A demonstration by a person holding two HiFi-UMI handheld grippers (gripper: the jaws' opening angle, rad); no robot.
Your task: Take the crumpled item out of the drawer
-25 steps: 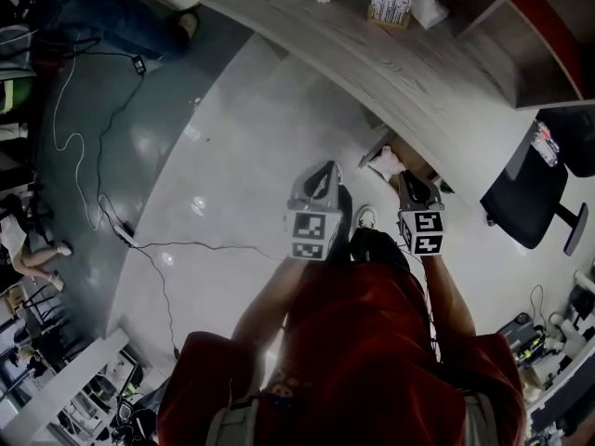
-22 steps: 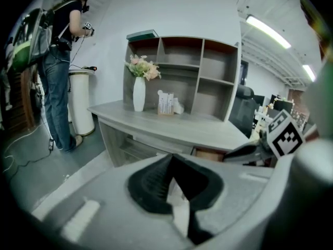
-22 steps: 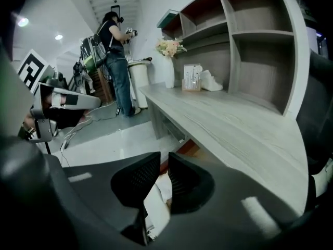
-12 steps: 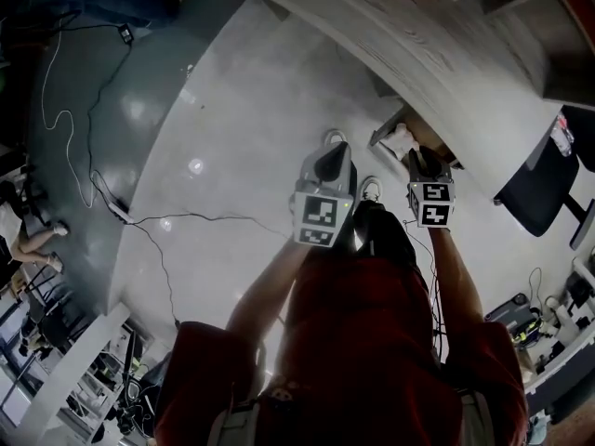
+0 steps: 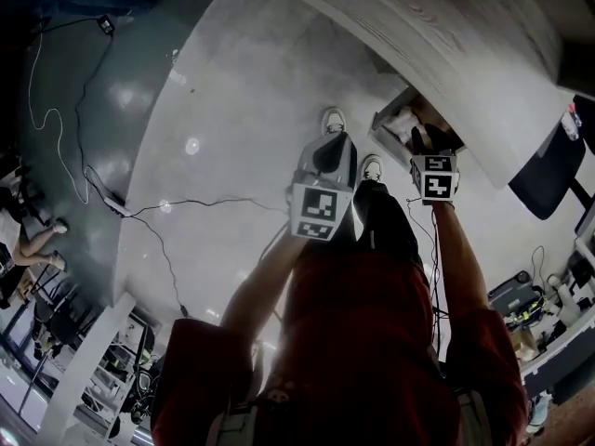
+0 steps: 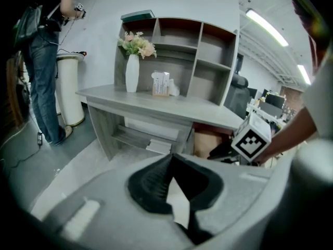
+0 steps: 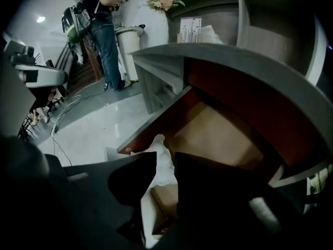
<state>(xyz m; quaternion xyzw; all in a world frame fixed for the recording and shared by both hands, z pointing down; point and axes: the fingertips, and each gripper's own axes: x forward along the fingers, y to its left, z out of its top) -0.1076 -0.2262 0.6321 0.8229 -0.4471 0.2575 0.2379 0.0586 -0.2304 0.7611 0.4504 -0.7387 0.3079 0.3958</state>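
An open drawer (image 5: 383,117) juts out from under the grey desk (image 5: 437,45). A white crumpled item (image 5: 400,123) lies in its front corner. My right gripper (image 5: 420,137) reaches into the drawer just beside that item. In the right gripper view the jaws (image 7: 165,159) stand a narrow gap apart, and the crumpled item (image 7: 158,142) shows through the gap and just beyond the tips, on the brown drawer floor (image 7: 218,134). My left gripper (image 5: 327,149) hangs over the floor left of the drawer; its jaws (image 6: 170,158) meet at the tips with nothing in them.
The desk top overhangs the drawer closely. A vase of flowers (image 6: 132,72) and small boxes (image 6: 160,83) stand on it. A black chair (image 5: 558,175) is to the right. Cables (image 5: 186,207) run over the floor on the left. A person (image 6: 41,61) stands far left.
My right gripper has moved forward from in front of the drawer to inside it, next to the white item. The left gripper has held about the same place. The head has tilted further down.
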